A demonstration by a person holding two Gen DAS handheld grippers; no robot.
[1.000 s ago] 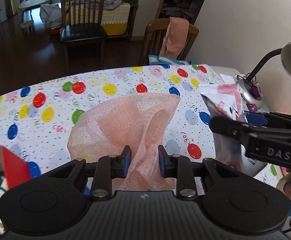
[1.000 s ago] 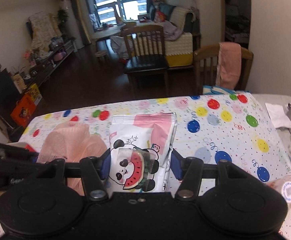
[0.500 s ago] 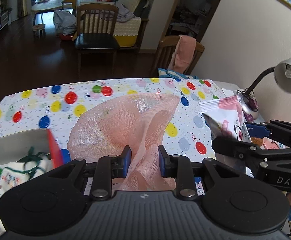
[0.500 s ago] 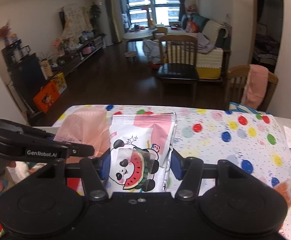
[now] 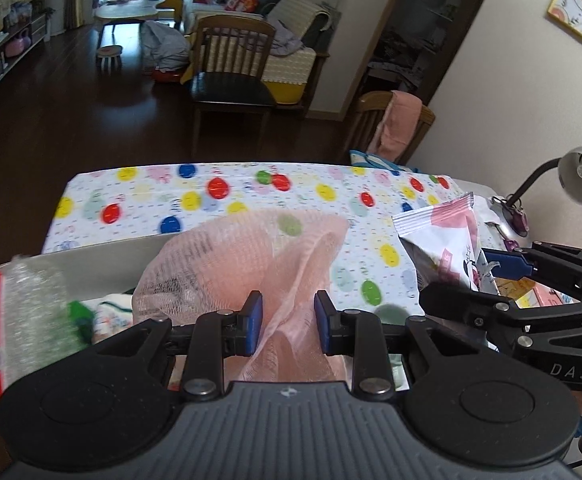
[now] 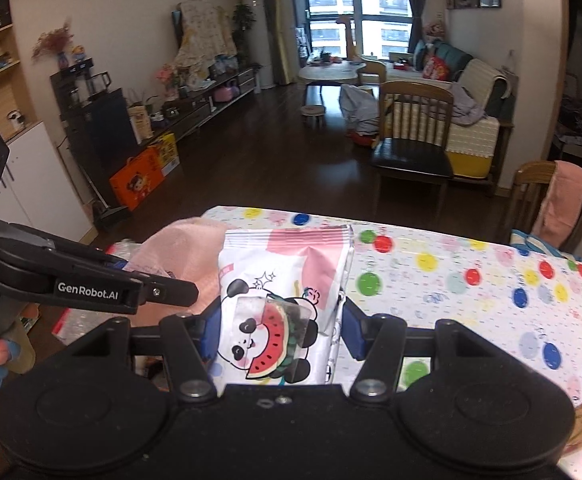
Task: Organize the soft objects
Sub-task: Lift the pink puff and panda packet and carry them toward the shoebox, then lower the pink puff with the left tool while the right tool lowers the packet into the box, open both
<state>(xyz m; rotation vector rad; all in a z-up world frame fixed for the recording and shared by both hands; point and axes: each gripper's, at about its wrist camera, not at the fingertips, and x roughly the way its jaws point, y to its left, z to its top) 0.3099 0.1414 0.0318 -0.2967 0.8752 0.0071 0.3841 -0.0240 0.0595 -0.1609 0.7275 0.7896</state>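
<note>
My left gripper [image 5: 287, 326] is shut on a pink mesh cloth [image 5: 247, 256] and holds it in the air above a grey box [image 5: 103, 258] at the table's left end. My right gripper [image 6: 277, 330] is shut on a white and pink panda snack packet [image 6: 287, 280], held upright above the table. The packet [image 5: 443, 240] and the right gripper [image 5: 531, 280] also show at the right of the left wrist view. The pink cloth [image 6: 179, 256] and the left gripper [image 6: 91, 276] show at the left of the right wrist view.
The table has a balloon-print cloth [image 5: 211, 196]. The box holds bubble wrap [image 5: 31, 312] and a green and white item [image 5: 91, 316]. A desk lamp [image 5: 571, 176] stands at the right by the wall. Wooden chairs [image 5: 231, 68] stand beyond the table.
Both grippers have moved left and up with their loads. The grey box has come into view under the pink cloth, and the packet has followed alongside.
</note>
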